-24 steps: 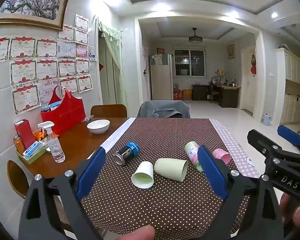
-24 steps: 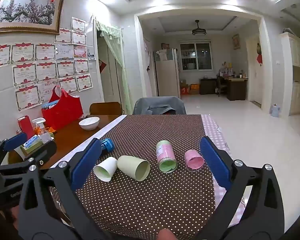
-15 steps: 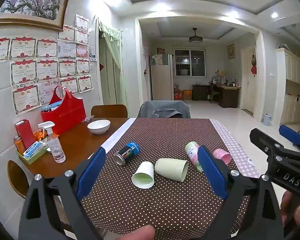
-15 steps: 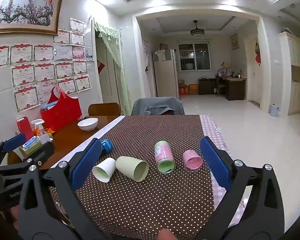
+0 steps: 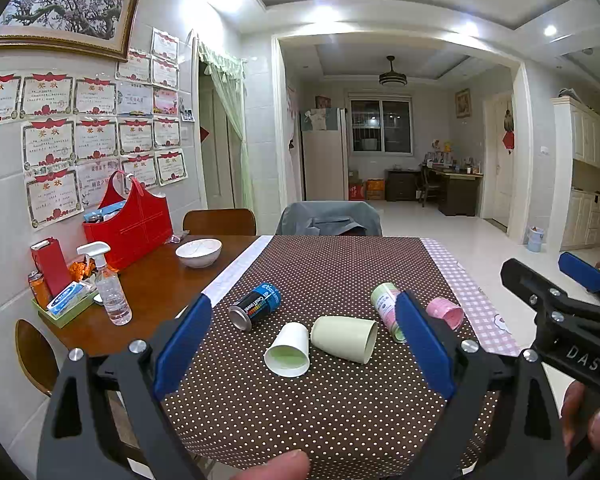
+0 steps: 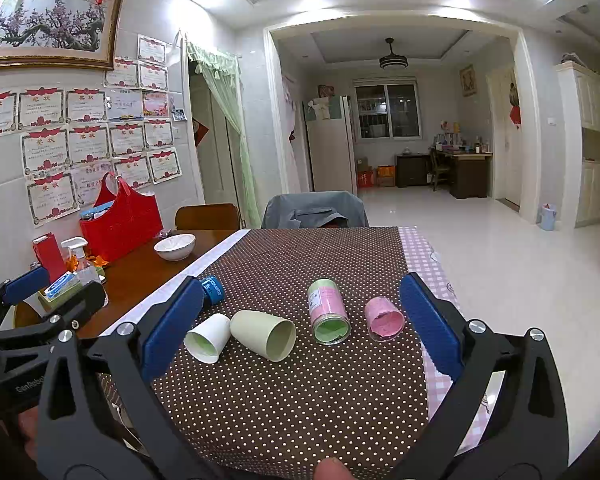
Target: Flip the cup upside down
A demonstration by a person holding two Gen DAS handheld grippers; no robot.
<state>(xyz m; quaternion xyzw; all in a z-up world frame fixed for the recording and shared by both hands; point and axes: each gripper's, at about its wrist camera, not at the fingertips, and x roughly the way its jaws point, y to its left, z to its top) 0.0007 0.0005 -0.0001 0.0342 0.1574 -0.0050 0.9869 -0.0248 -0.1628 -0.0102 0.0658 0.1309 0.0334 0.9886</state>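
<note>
Several cups lie on their sides on the brown dotted tablecloth (image 5: 340,272). A white paper cup (image 5: 288,346) (image 6: 207,338) touches a pale green cup (image 5: 346,338) (image 6: 264,334). A green-pink can (image 6: 328,312) (image 5: 384,308), a pink cup (image 6: 383,319) (image 5: 444,312) and a dark blue can (image 5: 256,306) (image 6: 212,290) lie nearby. My left gripper (image 5: 300,344) is open and empty, short of the cups. My right gripper (image 6: 296,328) is open and empty, also short of them.
On the bare wood at the left stand a white bowl (image 5: 199,252), a spray bottle (image 5: 110,284), a red bag (image 5: 130,224) and a green tray of small items (image 5: 64,304). Chairs stand at the far edge (image 5: 328,220). The table's right edge has pink checked cloth (image 5: 476,308).
Both grippers have barely shifted; the right wrist view has drifted slightly, so the cups sit a little lower and to the left. Nothing was gripped or moved.
</note>
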